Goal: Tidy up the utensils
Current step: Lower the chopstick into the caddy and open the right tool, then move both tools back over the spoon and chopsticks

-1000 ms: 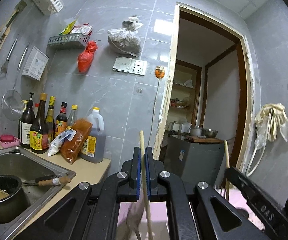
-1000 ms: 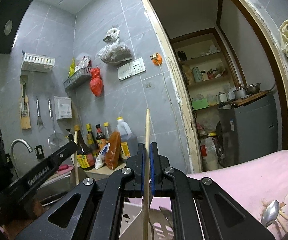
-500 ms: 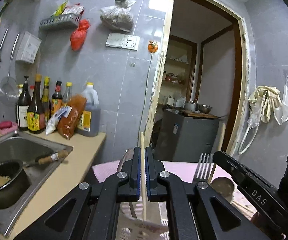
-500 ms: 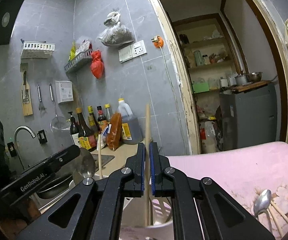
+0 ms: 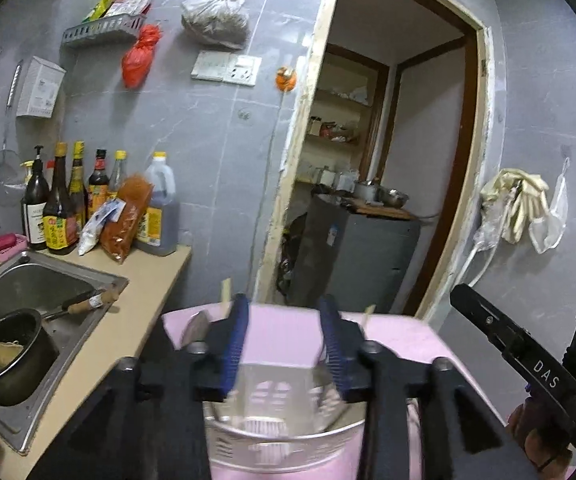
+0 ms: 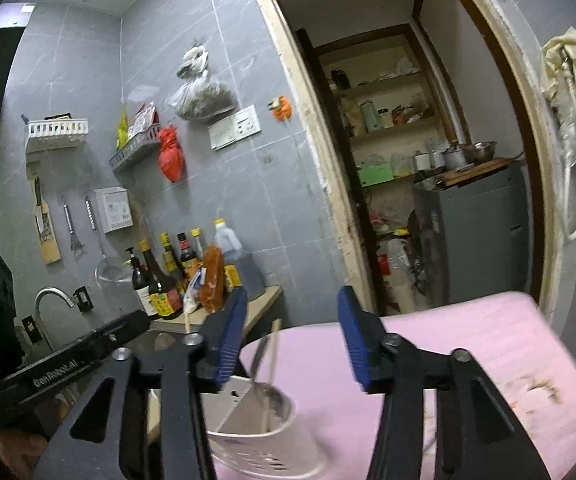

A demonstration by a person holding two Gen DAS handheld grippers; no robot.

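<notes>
A white slotted utensil holder [image 5: 272,432] [image 6: 248,440] stands on the pink cloth [image 5: 392,332], right under both grippers. Wooden chopsticks [image 6: 274,344] and a metal spoon [image 6: 259,354] lean inside it. In the left wrist view, chopstick tips [image 5: 225,292] and a spoon bowl [image 5: 196,326] poke up behind the fingers. My left gripper [image 5: 284,340] hovers above the holder, its jaws opening with nothing between the blue pads. My right gripper [image 6: 292,340] is also opening and empty, just above the holder. Each gripper shows at the edge of the other's view [image 5: 520,364] [image 6: 68,364].
A steel sink [image 5: 20,284] with a dark pot [image 5: 4,360] lies to the left. Sauce bottles [image 5: 60,208] line the counter's back. A doorway with a grey cabinet [image 5: 352,256] is ahead. Blurred utensils [image 6: 536,388] lie on the cloth at right.
Both grippers were shut on upright chopsticks; both have let go and their jaws have spread. The chopsticks now stand in the holder. Both hands have risen and drawn back.
</notes>
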